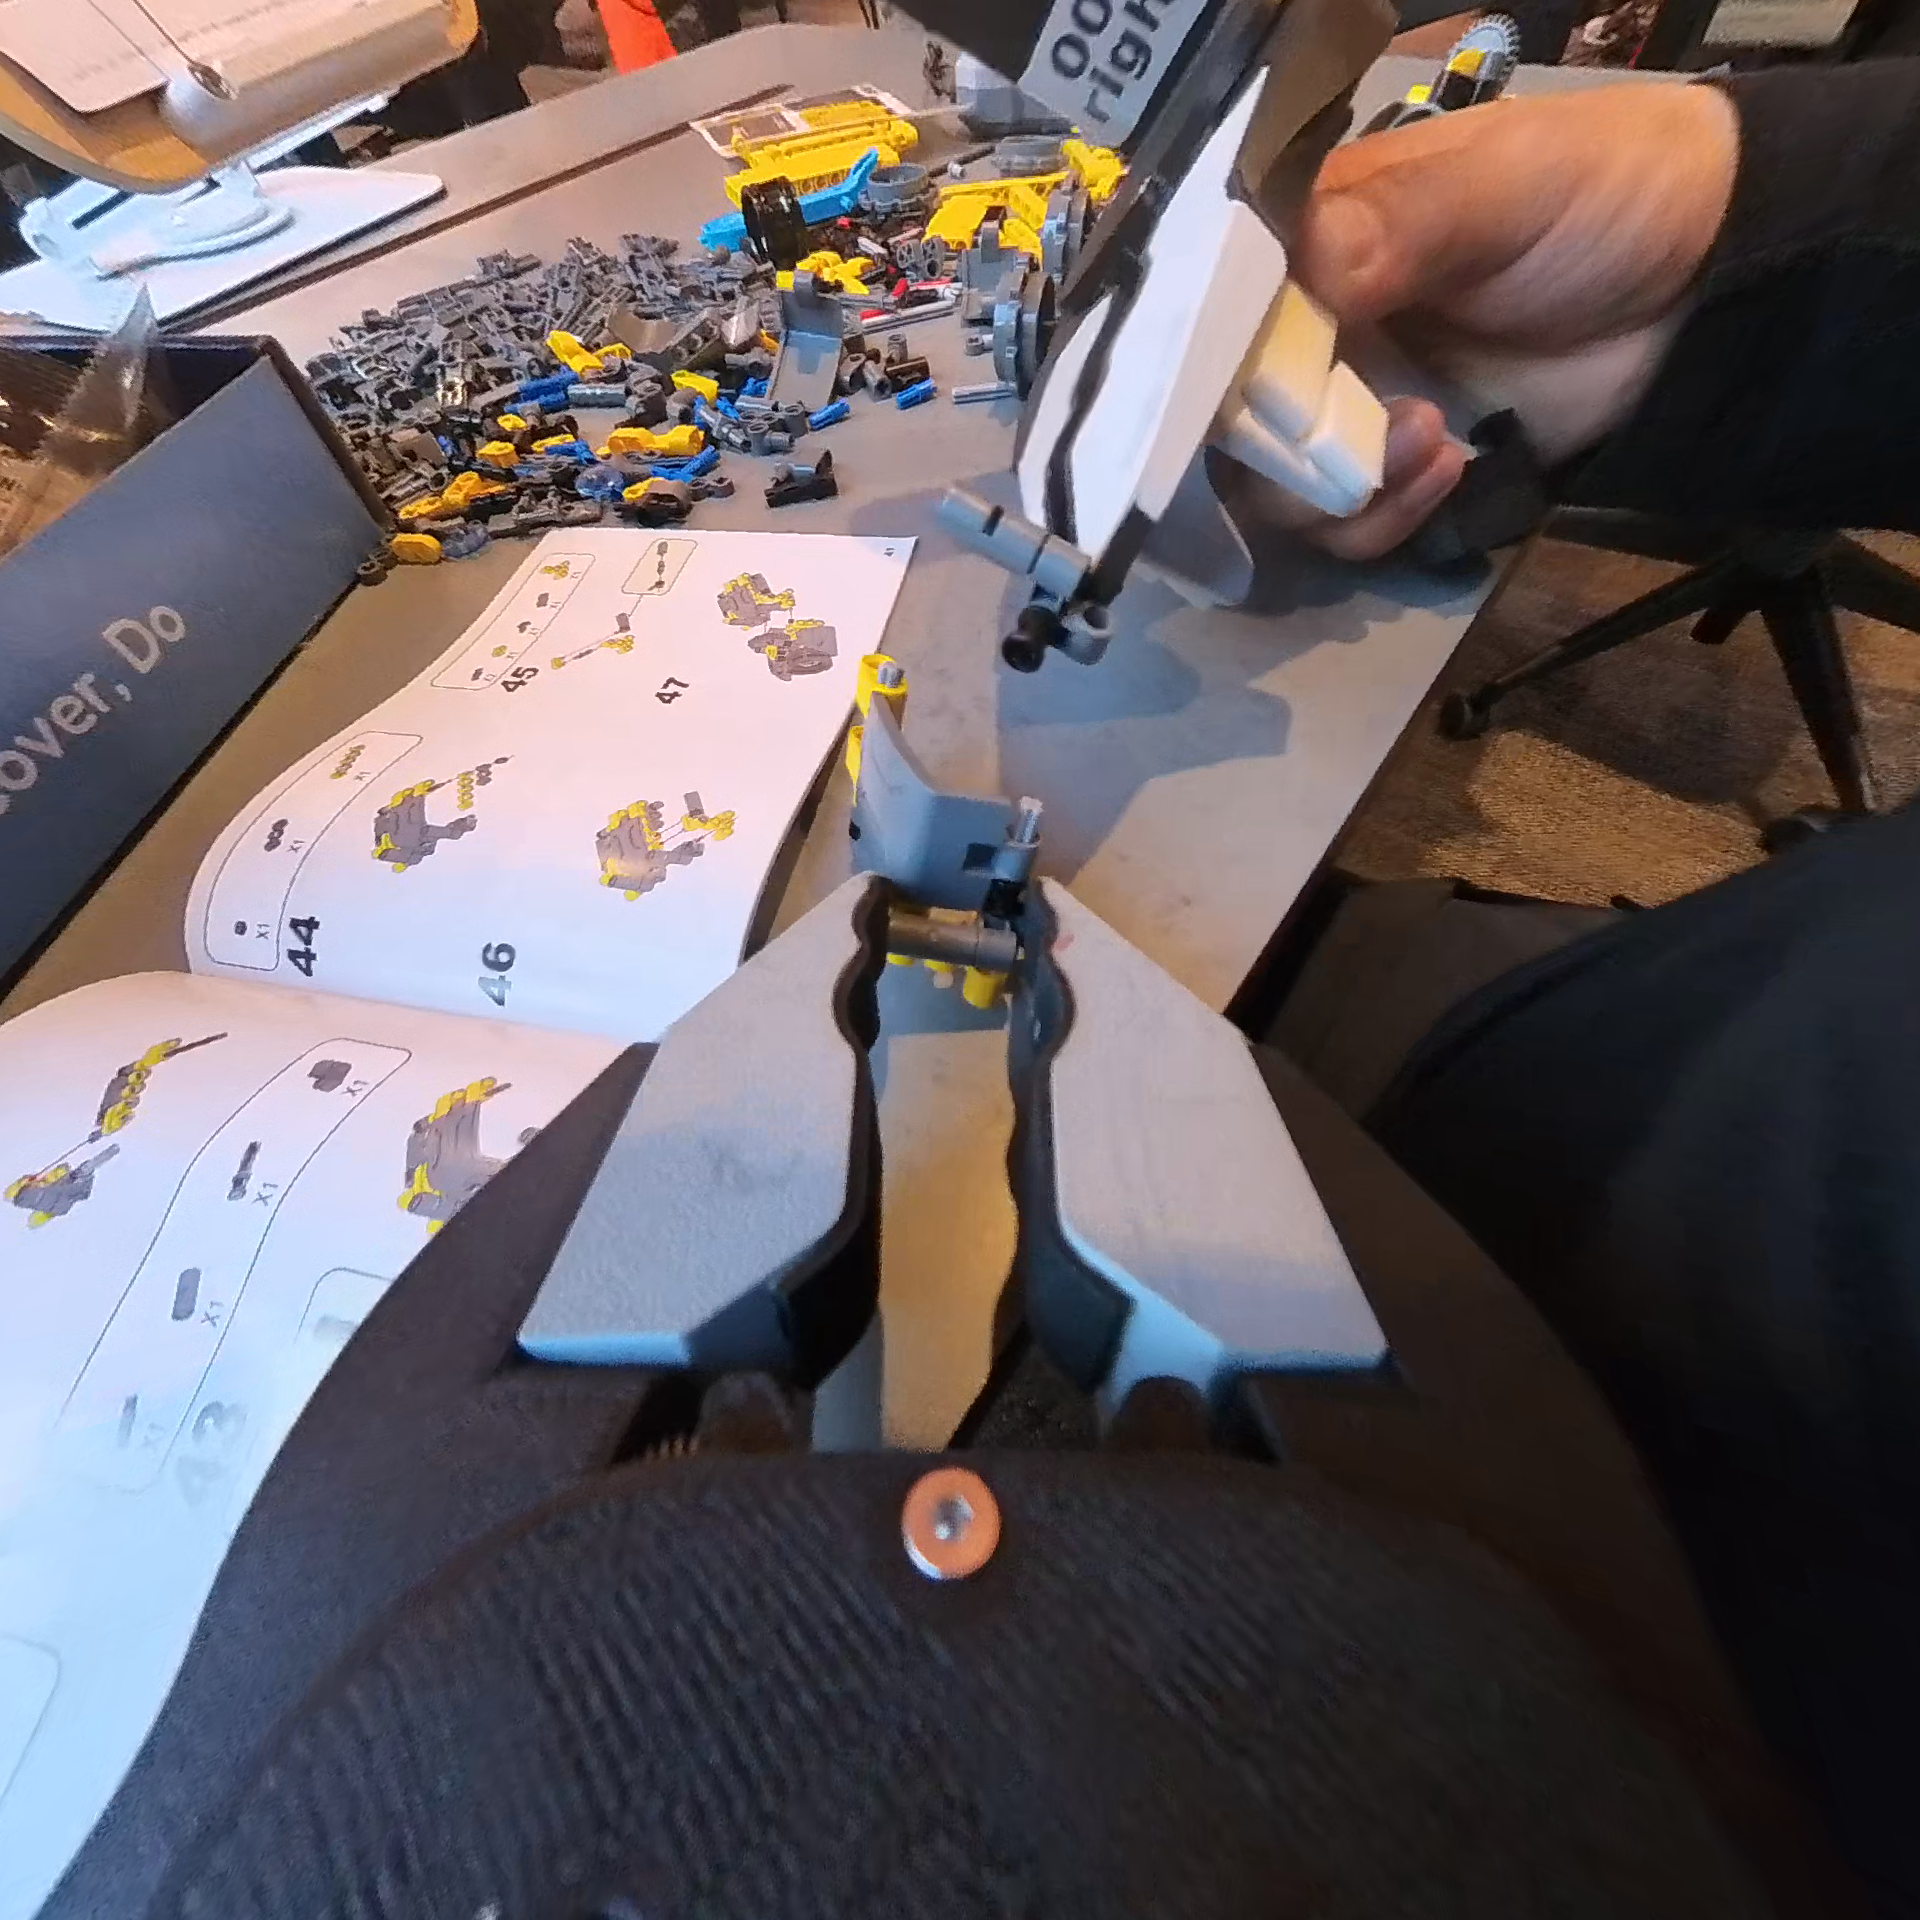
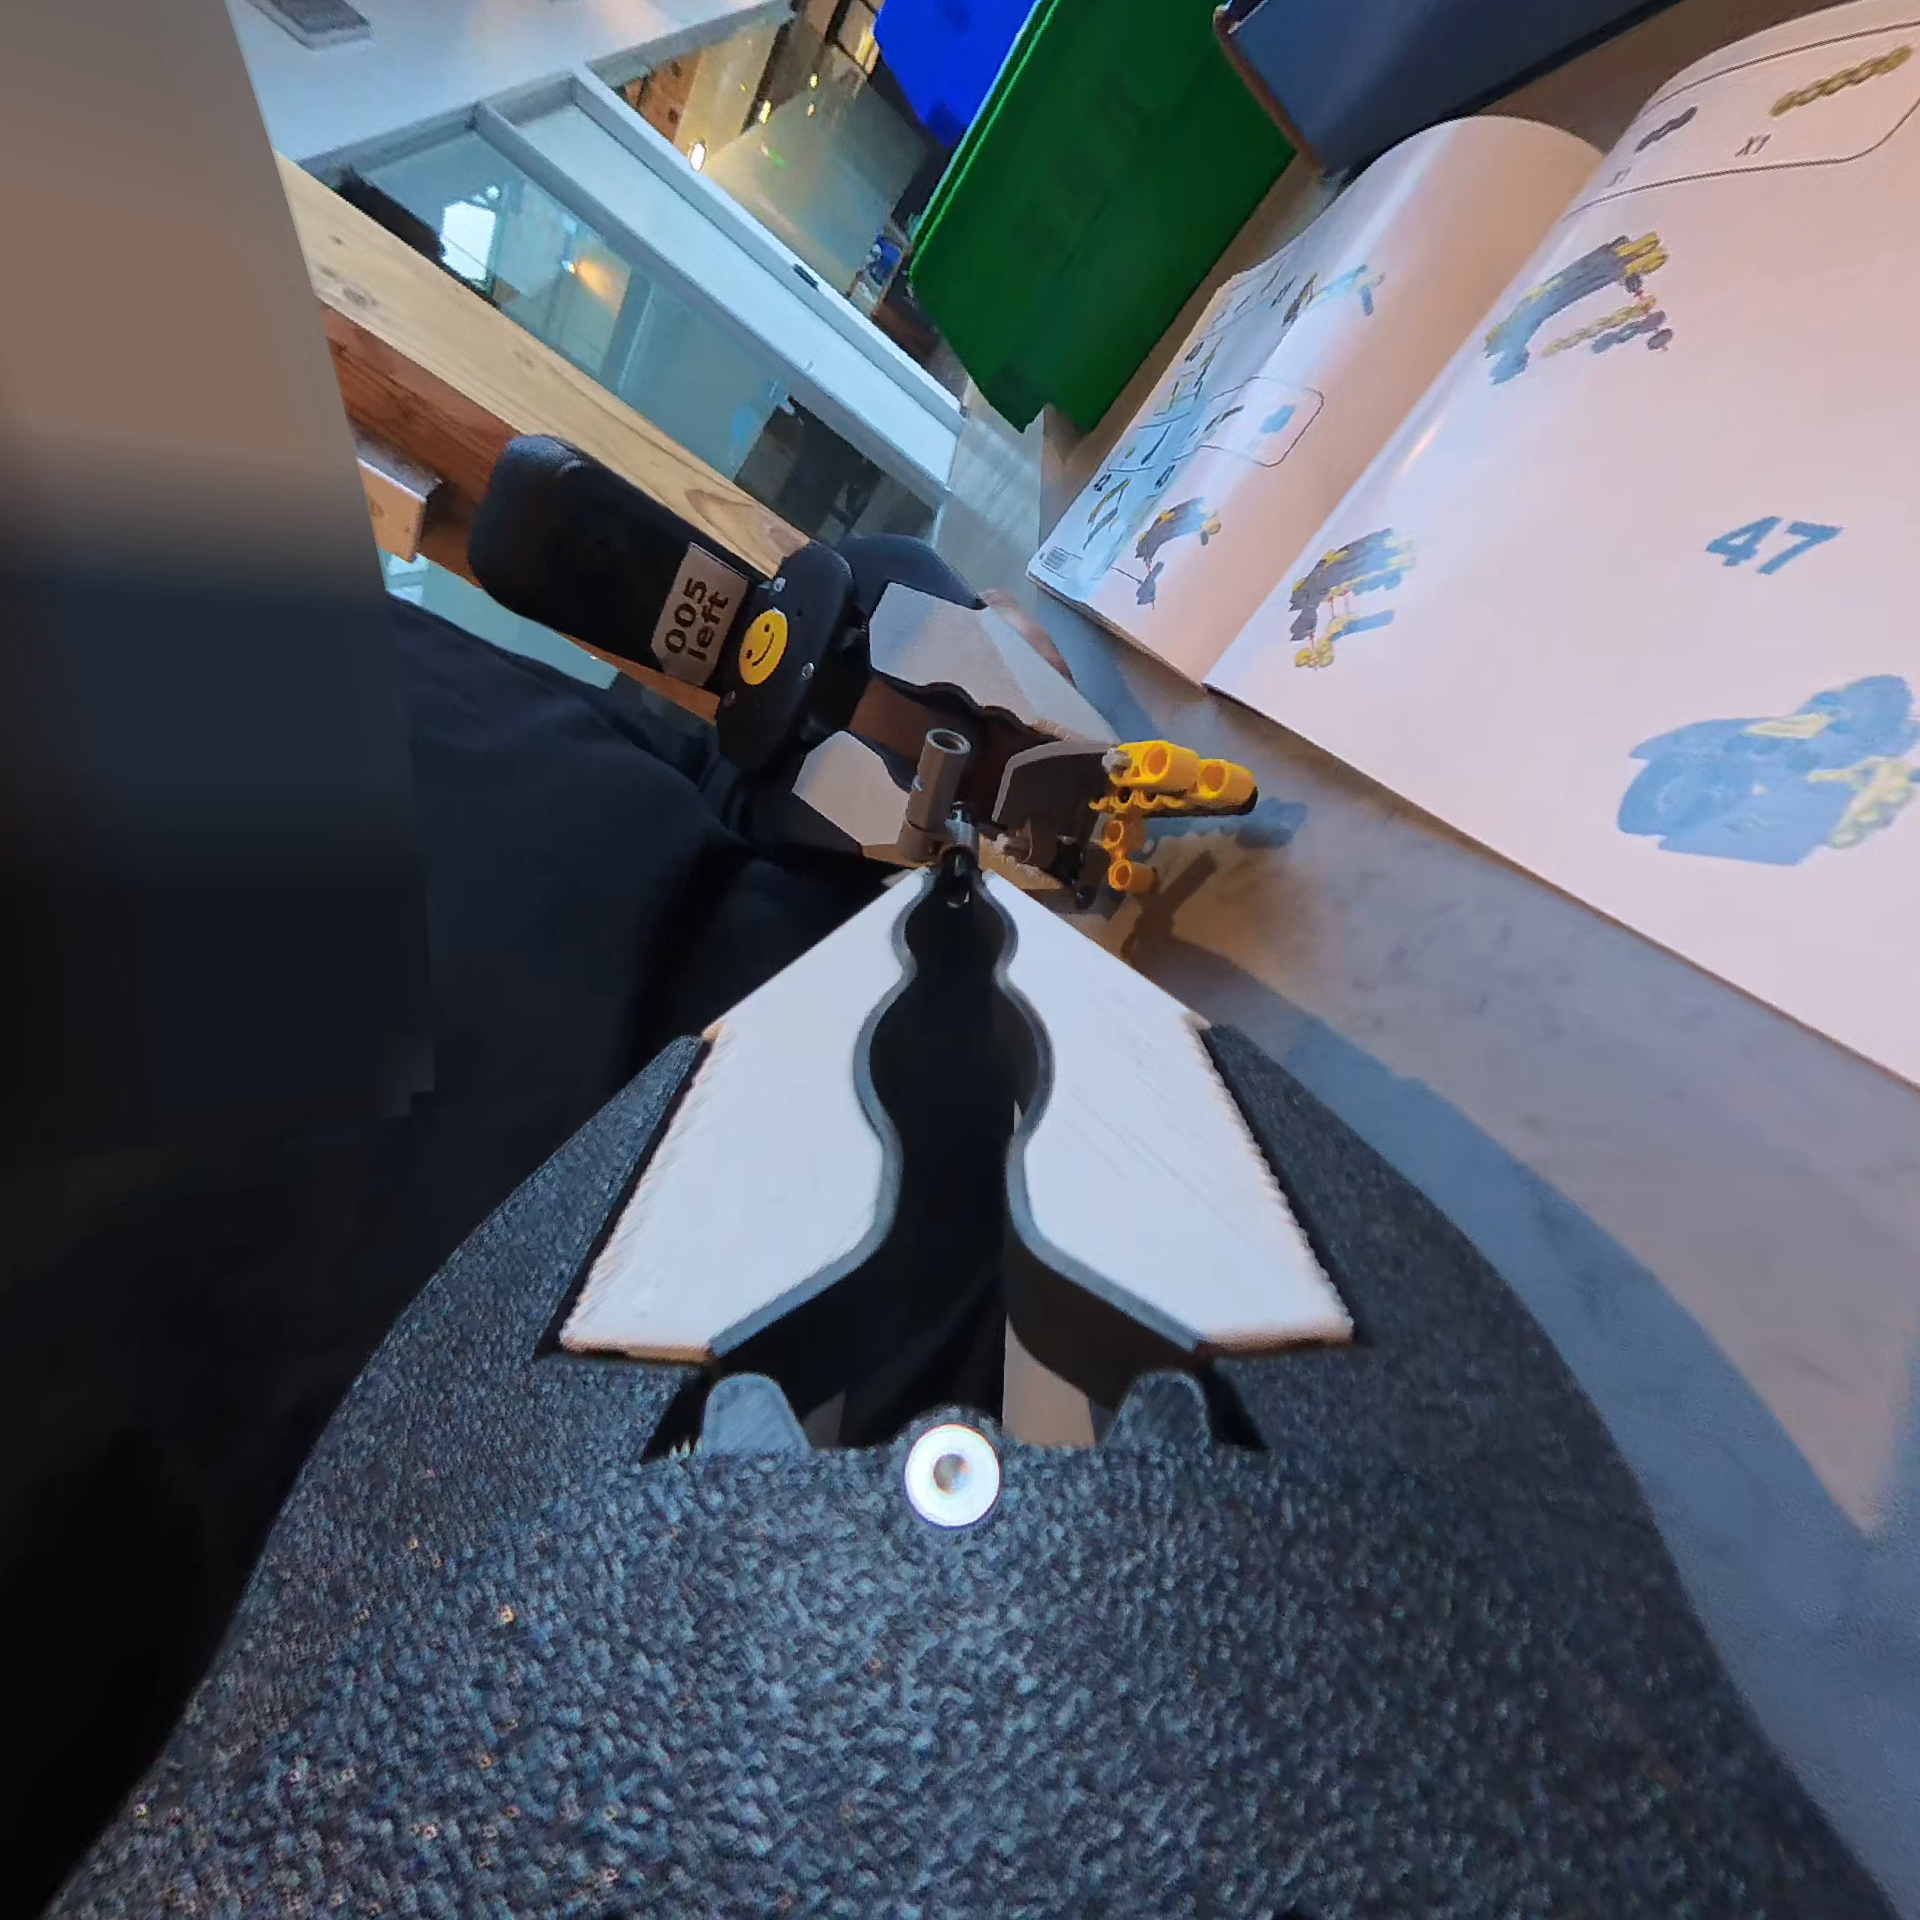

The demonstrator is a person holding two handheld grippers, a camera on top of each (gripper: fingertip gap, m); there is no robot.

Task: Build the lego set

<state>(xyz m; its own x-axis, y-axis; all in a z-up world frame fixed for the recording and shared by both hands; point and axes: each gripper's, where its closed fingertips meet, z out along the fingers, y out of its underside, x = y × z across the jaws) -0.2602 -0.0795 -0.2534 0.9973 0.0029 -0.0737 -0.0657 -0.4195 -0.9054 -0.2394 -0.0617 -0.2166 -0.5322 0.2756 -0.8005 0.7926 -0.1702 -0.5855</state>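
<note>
Gripping a grey-and-yellow assembly (image 1: 935, 831), the left tool (image 1: 951, 914) faces the right tool (image 2: 951, 883) pinching a small connector piece (image 1: 1049, 603)

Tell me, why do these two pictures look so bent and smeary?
Left wrist view: wide lens bows the instruction booklet; near pages blur. Right wrist view: the table tilts steeply, a smeared patch hides the left edge, the right gripper has blurry finger edges.

Booklet (image 1: 540, 790) lies open, with black step numbers and small part counts on its white pages. Left of the booklet, a dark box (image 1: 156, 582) bears white lettering. Beyond the booklet, the right gripper (image 1: 1081, 582) carries a grey label (image 1: 1112, 52) with dark print. Beside the booklet's edge, the left gripper (image 1: 961, 904) has a printed tag (image 2: 698, 615) and a yellow smiley sticker (image 2: 762, 646)
</note>
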